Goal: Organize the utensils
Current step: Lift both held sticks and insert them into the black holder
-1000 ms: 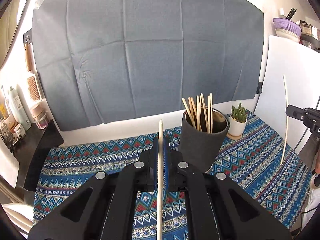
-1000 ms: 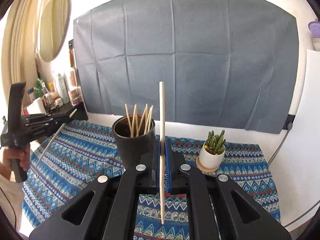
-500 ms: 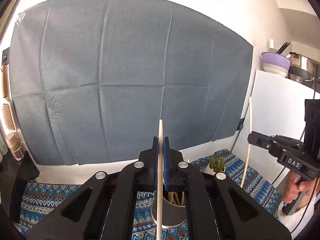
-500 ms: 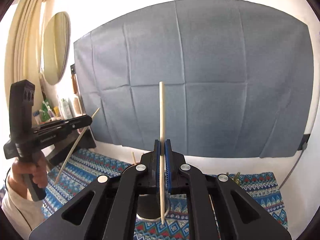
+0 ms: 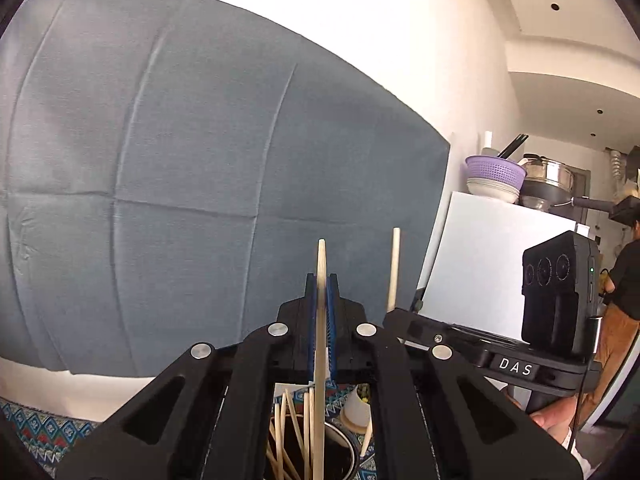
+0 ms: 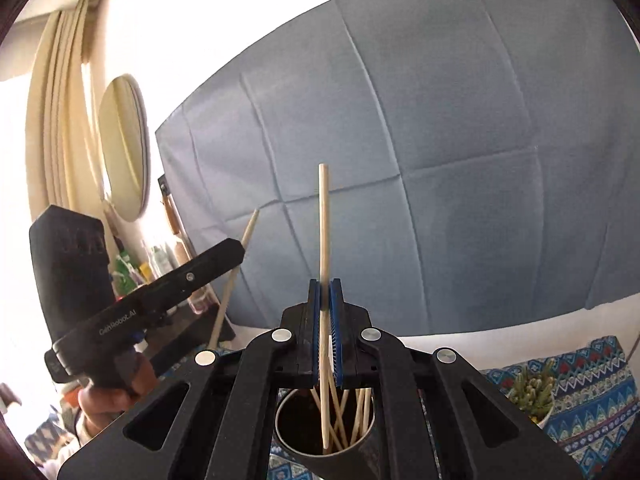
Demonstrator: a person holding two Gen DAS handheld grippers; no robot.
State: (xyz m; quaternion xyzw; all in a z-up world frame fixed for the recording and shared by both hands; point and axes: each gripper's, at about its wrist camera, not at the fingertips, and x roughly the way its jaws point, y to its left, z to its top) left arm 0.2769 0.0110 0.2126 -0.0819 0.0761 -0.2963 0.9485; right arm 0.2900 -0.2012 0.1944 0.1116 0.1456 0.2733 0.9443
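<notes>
Grippers moved from beside cup to above it within last second; table dropped out of view, cup mouth now shows between arms in both wrist views. Means: both sticks lined up for drop-in (judgement), release not yet done.

Left gripper point(image 5: 321, 300) clamped on stick point(image 5: 321, 352), upright, lower end over cup point(image 5: 344, 446). Right gripper point(image 6: 326, 308) clamped on stick point(image 6: 325, 240), tip inside cup point(image 6: 298, 432) rim among sticks already there. Plant point(image 6: 534, 392) just beside cup.
</notes>
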